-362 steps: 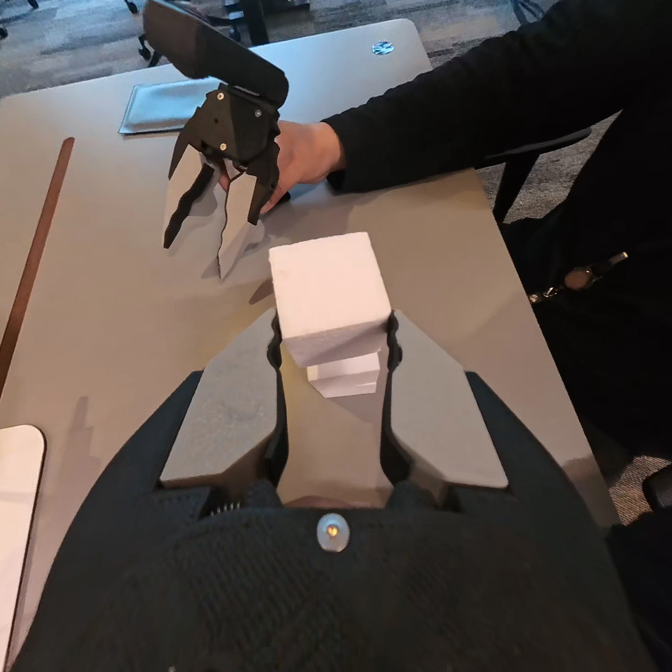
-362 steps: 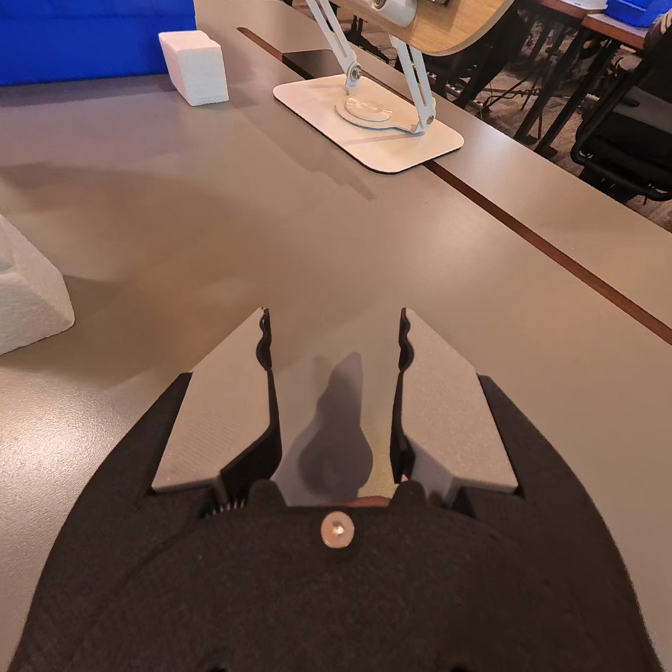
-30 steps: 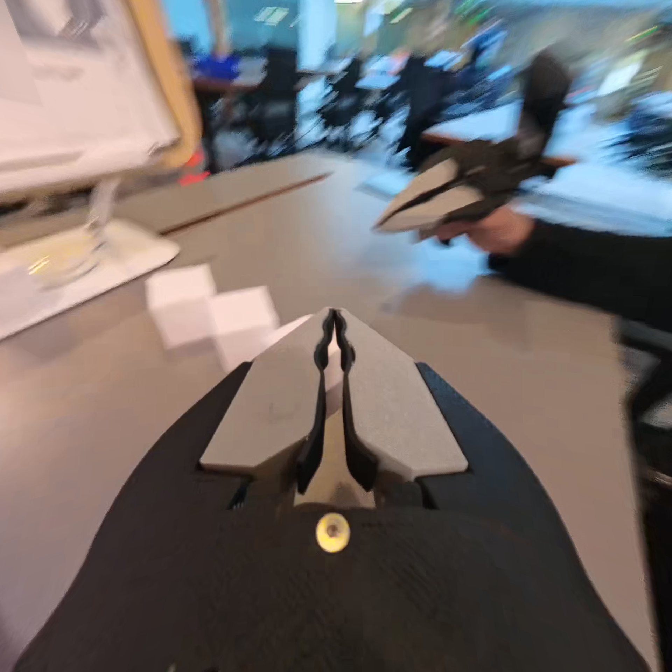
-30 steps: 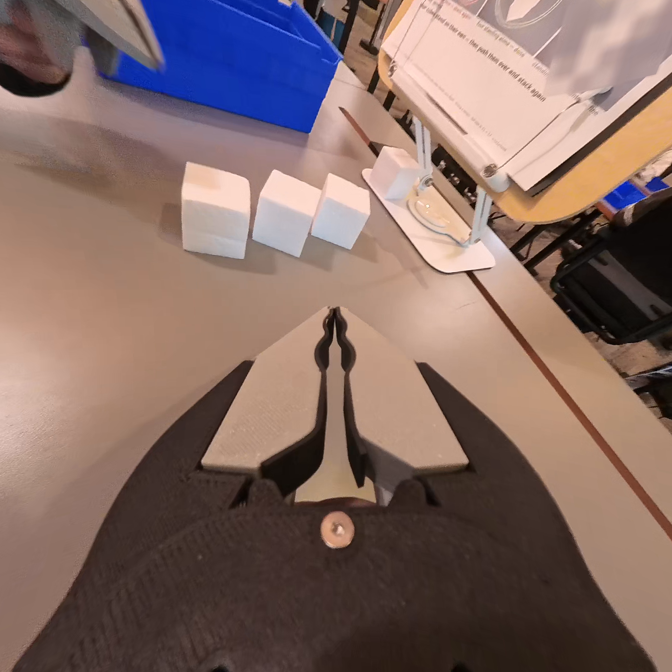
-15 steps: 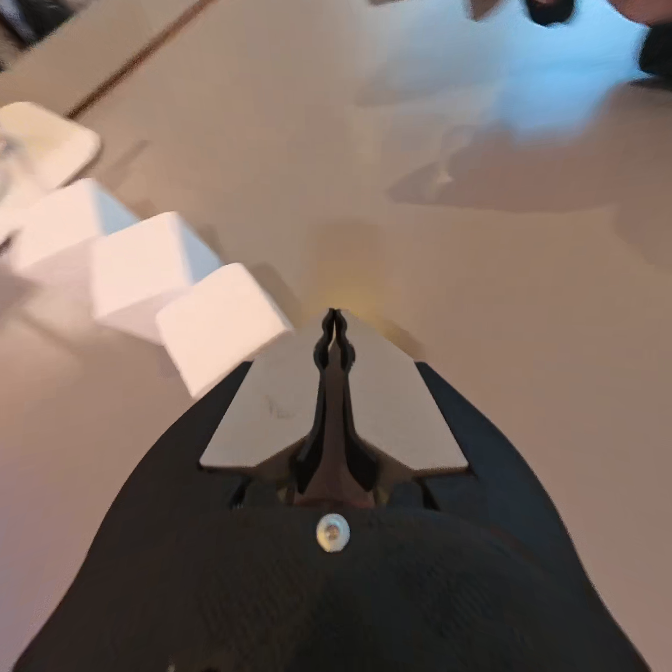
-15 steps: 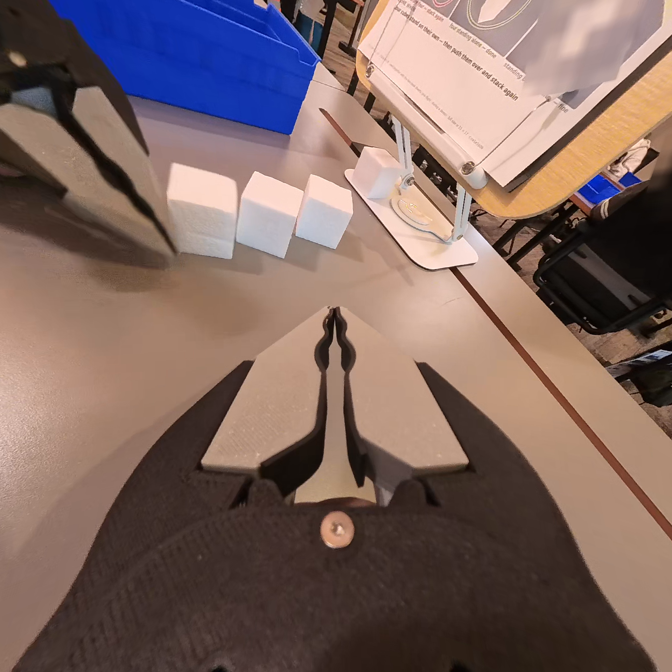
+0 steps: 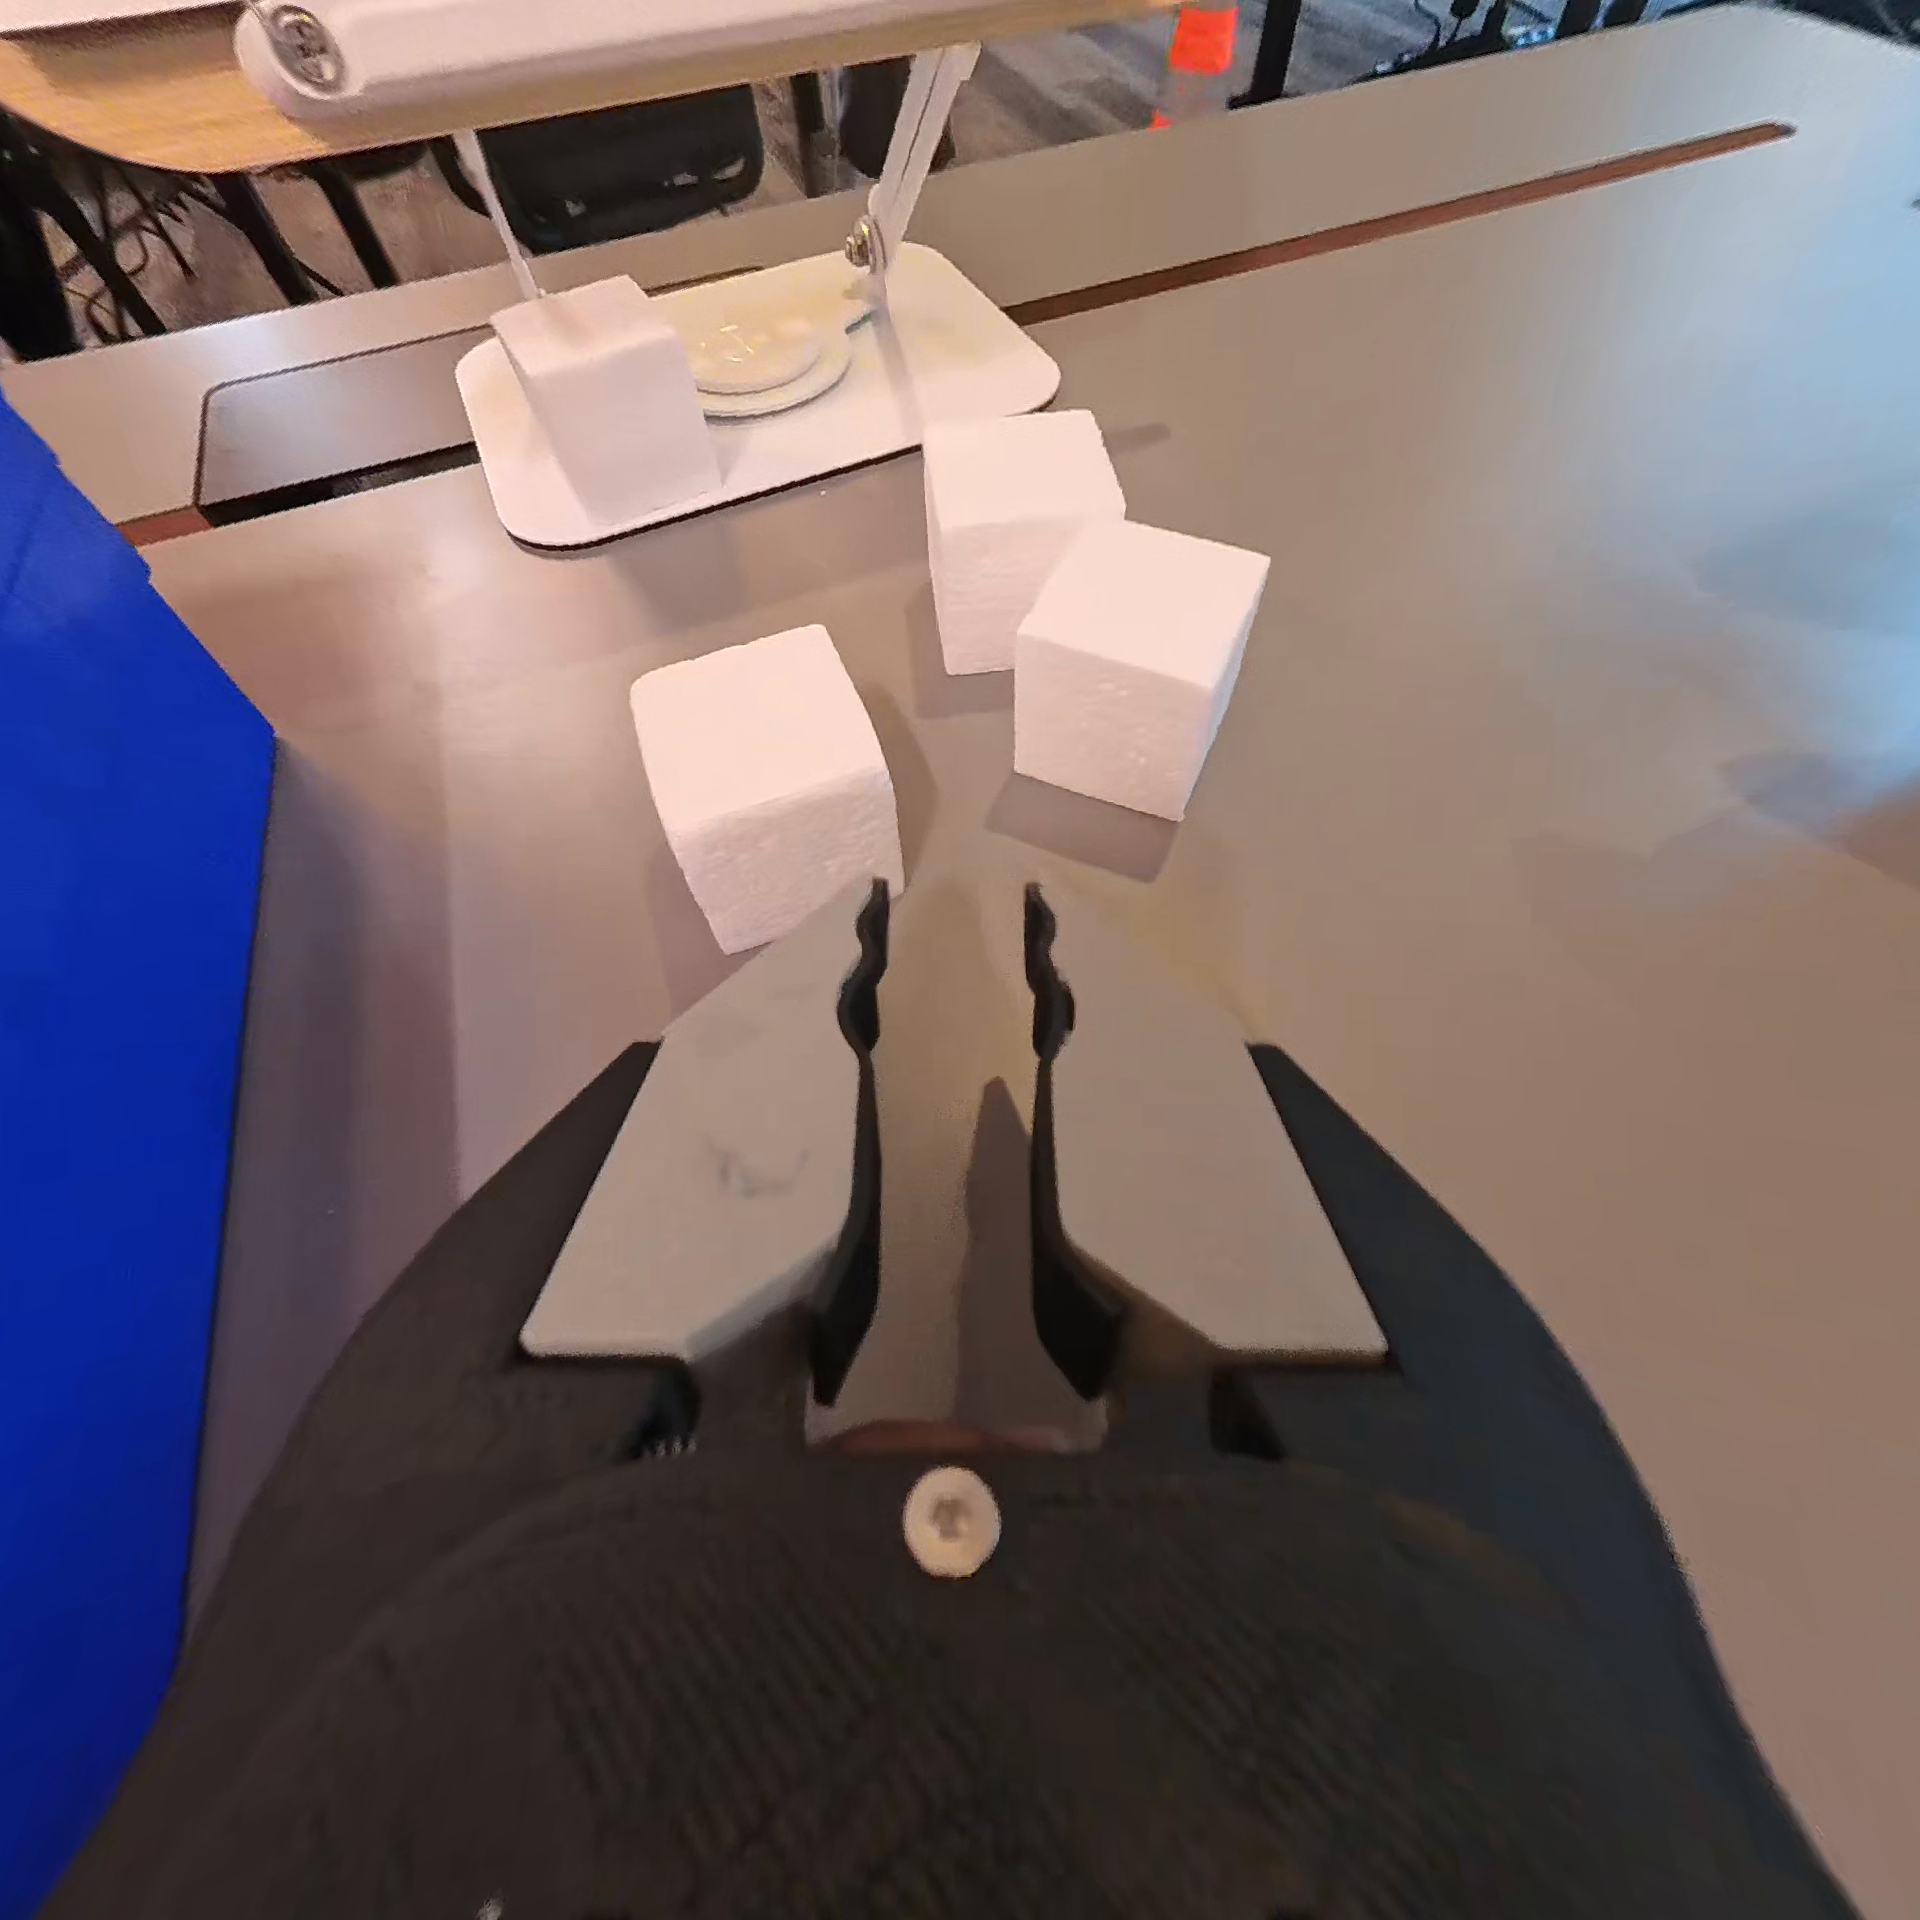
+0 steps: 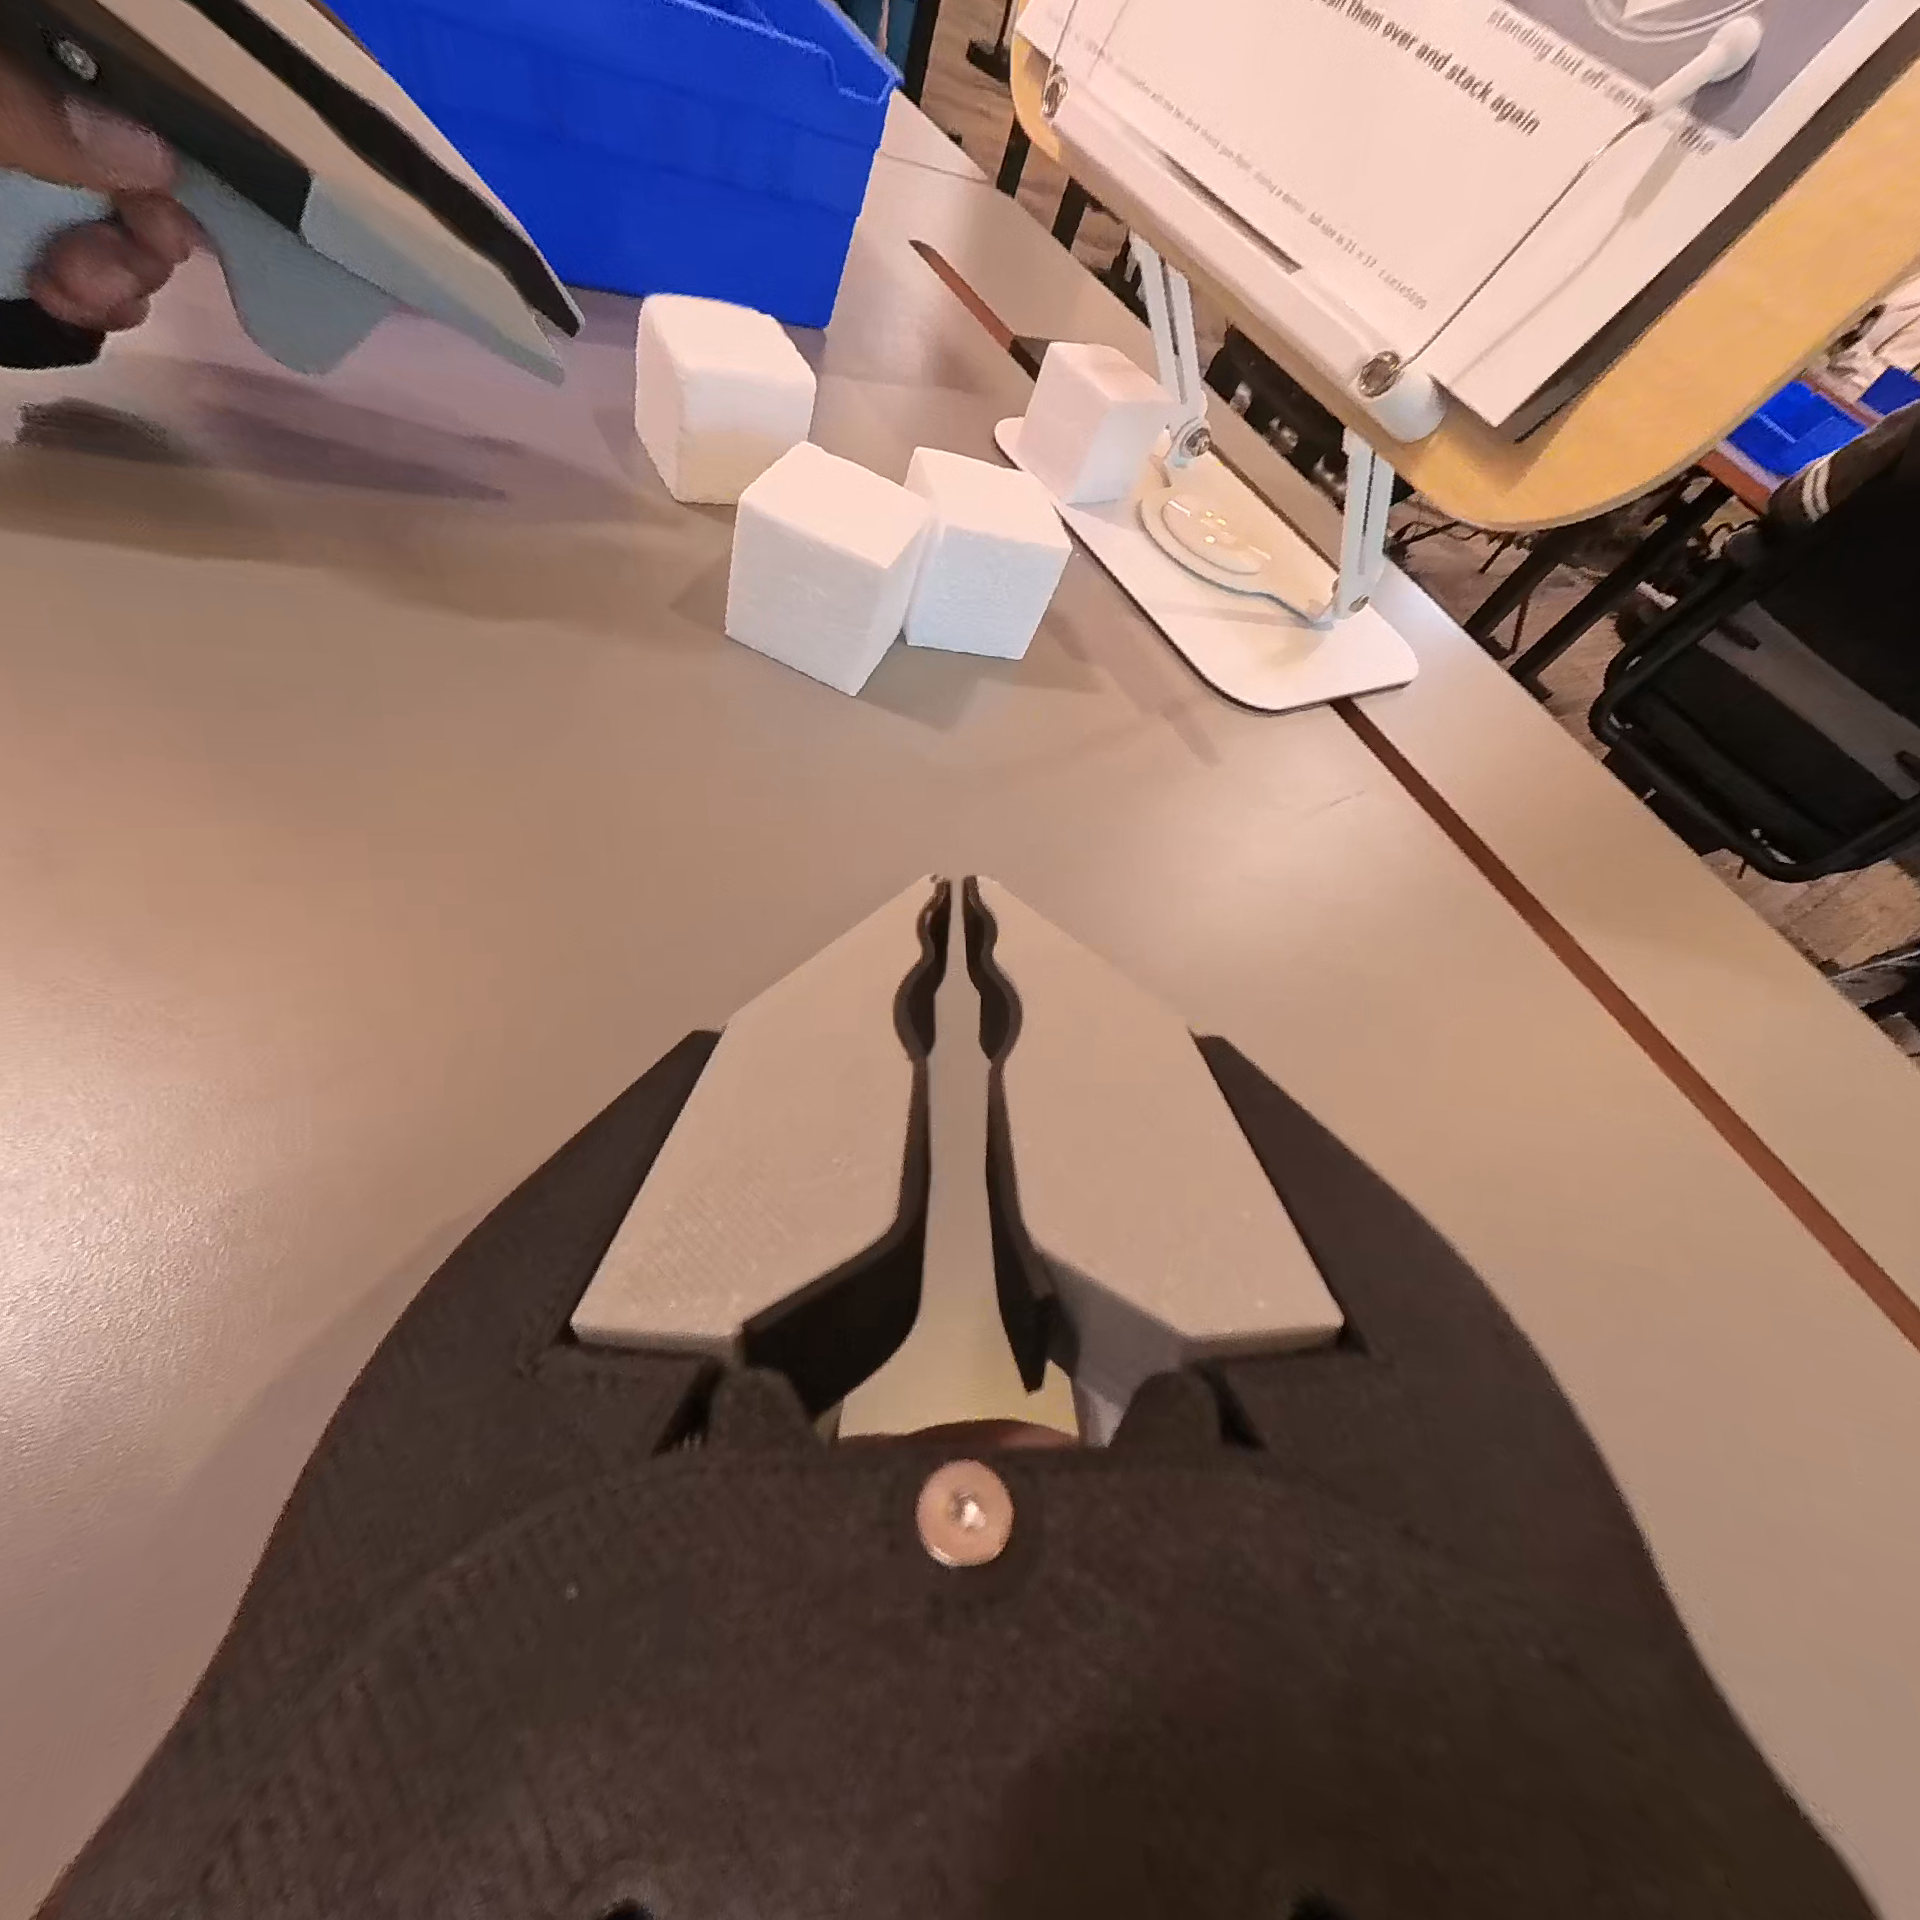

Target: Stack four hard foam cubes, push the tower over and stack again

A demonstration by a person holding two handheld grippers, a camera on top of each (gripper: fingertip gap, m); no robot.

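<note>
While all four white foam cubes lie singly on the grey table (image 7: pixel 1507 1039), none stacked, the left gripper (image 7: pixel 954 902) hangs low over the tabletop with its fingers spread a little and nothing between them. Nearest cube (image 7: pixel 764 781) sits just past the tip of that gripper's left finger (image 7: pixel 727 1164), close to it; contact cannot be judged. Second cube (image 7: pixel 1132 665) lies ahead and to the right of the fingertips, with the third cube (image 7: pixel 1013 530) directly behind it, the two touching or nearly so. Fourth cube (image 7: pixel 608 400) stands farther ahead on the white base plate (image 7: pixel 966 343) of a document stand, against one of its thin legs. Blue bin (image 7: pixel 104 935) runs along the left of the fingers.

Right gripper (image 8: pixel 956 883) is well apart from the cubes, its fingers pressed almost together, empty, only a hairline gap at the tips. From it, the touching pair of cubes (image 8: pixel 831 566) lies far ahead, slightly left of the tips, the single cube (image 8: pixel 722 395) behind them, and the stand's clipboard (image 8: pixel 1455 156) overhead to the right.
</note>
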